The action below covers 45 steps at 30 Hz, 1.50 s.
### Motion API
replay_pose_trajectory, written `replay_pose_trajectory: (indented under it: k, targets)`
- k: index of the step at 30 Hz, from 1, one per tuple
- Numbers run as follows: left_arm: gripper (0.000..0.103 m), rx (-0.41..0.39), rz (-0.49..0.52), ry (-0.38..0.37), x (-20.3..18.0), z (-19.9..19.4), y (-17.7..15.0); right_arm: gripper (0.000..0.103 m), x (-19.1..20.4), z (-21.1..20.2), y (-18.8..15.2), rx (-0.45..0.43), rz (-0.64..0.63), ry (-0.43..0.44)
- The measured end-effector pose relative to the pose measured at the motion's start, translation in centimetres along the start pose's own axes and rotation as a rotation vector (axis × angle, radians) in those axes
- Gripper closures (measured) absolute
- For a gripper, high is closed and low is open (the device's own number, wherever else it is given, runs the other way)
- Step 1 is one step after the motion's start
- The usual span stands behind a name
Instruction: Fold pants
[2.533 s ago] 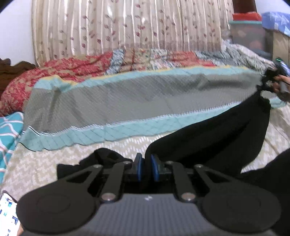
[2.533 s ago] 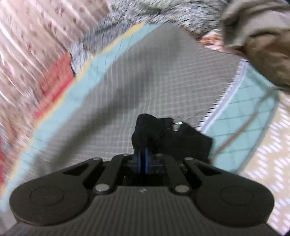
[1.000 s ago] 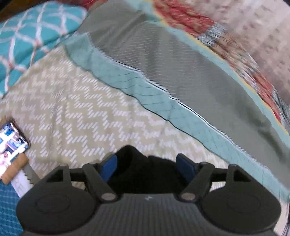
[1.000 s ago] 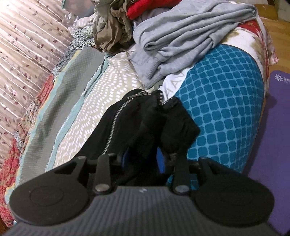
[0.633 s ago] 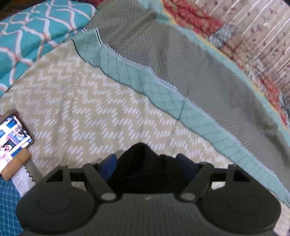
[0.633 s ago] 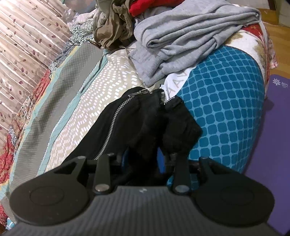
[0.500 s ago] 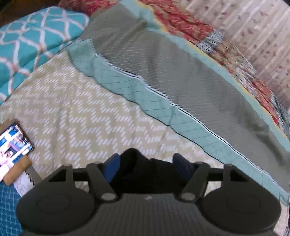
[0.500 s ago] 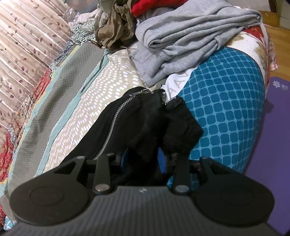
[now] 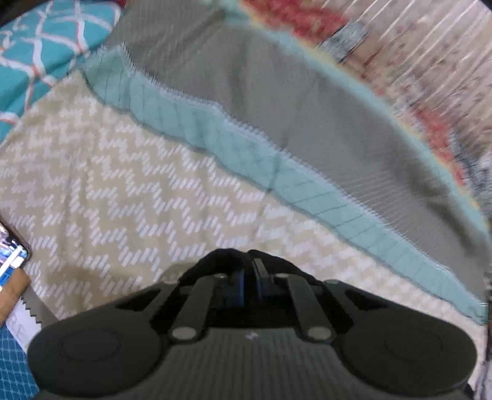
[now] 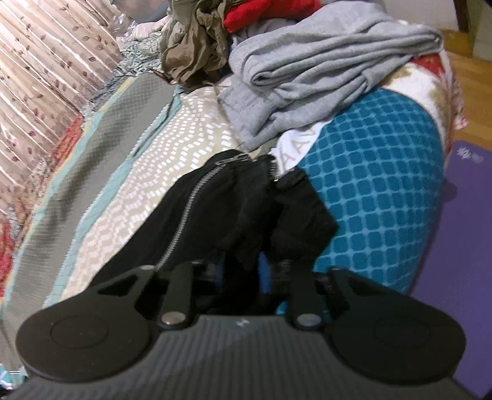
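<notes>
The black pants [image 10: 215, 197] lie on the bed with the zipper [image 10: 181, 221] open, the waist end bunched at the bed's edge. My right gripper [image 10: 241, 264] has this bunched waist cloth between its blue pads, and its jaws are closing on it. In the left wrist view only a small hump of the black pants [image 9: 224, 258] shows above the fingers. My left gripper [image 9: 249, 270] is shut on that cloth, low over the beige chevron bedspread [image 9: 123, 184]. The rest of the pants is hidden behind the gripper bodies.
A grey and teal blanket [image 9: 307, 123] crosses the bed behind the pants. A phone [image 9: 12, 255] lies at the left edge. A grey sweater [image 10: 307, 70], an olive garment [image 10: 193, 52] and red cloth [image 10: 261, 12] are piled at the far end. A purple mat [image 10: 461, 246] covers the floor.
The left jaws, wide apart around the black cloth before, have snapped together on it. The right jaws have drawn closer on the waist cloth. Neither hand has shifted much.
</notes>
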<state>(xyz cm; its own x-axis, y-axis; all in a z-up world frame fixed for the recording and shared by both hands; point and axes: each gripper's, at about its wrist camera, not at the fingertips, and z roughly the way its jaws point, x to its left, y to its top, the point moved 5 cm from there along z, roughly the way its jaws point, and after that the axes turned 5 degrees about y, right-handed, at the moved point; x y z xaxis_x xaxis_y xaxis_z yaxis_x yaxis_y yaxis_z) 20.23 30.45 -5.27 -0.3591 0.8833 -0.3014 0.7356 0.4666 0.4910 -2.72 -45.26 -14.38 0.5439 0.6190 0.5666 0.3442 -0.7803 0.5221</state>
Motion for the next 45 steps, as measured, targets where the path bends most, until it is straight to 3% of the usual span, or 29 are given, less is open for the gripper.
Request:
replay_pose_trajectory:
  k: [6, 9, 12, 14, 18, 21, 23, 26, 28, 30, 33, 35, 37, 40, 42, 44, 45]
  targets:
    - [0.097, -0.152, -0.067, -0.229, 4.3, -10.9, -3.9, 0.084, -0.5, -0.4, -0.2, -0.008, 0.025, 0.010]
    - [0.097, -0.167, -0.130, -0.277, 8.1, -13.9, -7.6, 0.084, -0.5, -0.4, -0.4, -0.013, 0.021, 0.005]
    - [0.097, -0.147, -0.216, -0.269, 12.5, -14.3, -12.0, 0.084, -0.3, -0.5, -0.7, -0.018, 0.004, -0.006]
    - [0.096, -0.090, -0.291, -0.243, 15.0, -13.1, -15.2, 0.084, -0.1, -0.5, -1.0, -0.023, -0.005, -0.018]
    - [0.087, -0.007, -0.384, -0.226, 17.1, -10.8, -19.2, 0.082, 0.5, -0.5, -1.0, -0.024, -0.037, -0.047]
    - [0.080, -0.030, -0.419, -0.234, 17.4, -11.3, -18.8, 0.069, 1.1, -1.4, -1.2, -0.017, -0.046, -0.052]
    - [0.076, -0.059, -0.413, -0.239, 17.4, -12.3, -17.8, 0.067, 1.1, -2.7, -1.1, -0.042, -0.026, -0.038]
    - [0.075, -0.171, -0.369, -0.183, 17.1, -15.1, -16.1, 0.066, 1.6, -5.0, -1.4, -0.090, -0.036, -0.017]
    - [0.074, -0.237, -0.302, -0.184, 15.7, -17.0, -15.3, 0.066, 3.6, -6.4, -2.1, -0.098, -0.130, 0.068]
    - [0.069, -0.257, -0.148, -0.193, 12.3, -17.9, -14.9, 0.066, 6.5, -7.0, -3.3, -0.054, -0.253, 0.170]
    - [0.059, -0.265, 0.219, -0.161, 4.7, -17.6, -16.6, 0.066, 12.1, -6.2, -6.4, 0.039, -0.496, 0.276]
    - [0.053, -0.272, 0.509, -0.130, -0.7, -16.6, -19.4, 0.066, 15.3, -4.9, -8.7, 0.090, -0.635, 0.312]
    - [0.052, -0.259, 0.730, -0.112, -4.2, -15.2, -22.5, 0.067, 17.8, -3.3, -11.2, 0.137, -0.781, 0.331]
    - [0.053, -0.207, 0.892, -0.095, -6.3, -12.2, -25.4, 0.067, 20.3, -0.8, -14.3, 0.210, -0.991, 0.346]
    - [0.065, -0.149, 0.929, -0.063, -6.2, -9.9, -26.0, 0.067, 21.3, 0.6, -15.7, 0.270, -1.071, 0.367]
    - [0.100, -0.099, 0.918, -0.025, -5.4, -8.1, -25.8, 0.067, 21.8, 1.5, -16.9, 0.310, -1.148, 0.384]
    - [0.100, -0.082, 0.889, -0.019, -4.9, -7.6, -25.4, 0.067, 22.1, 2.1, -17.5, 0.317, -1.200, 0.380]
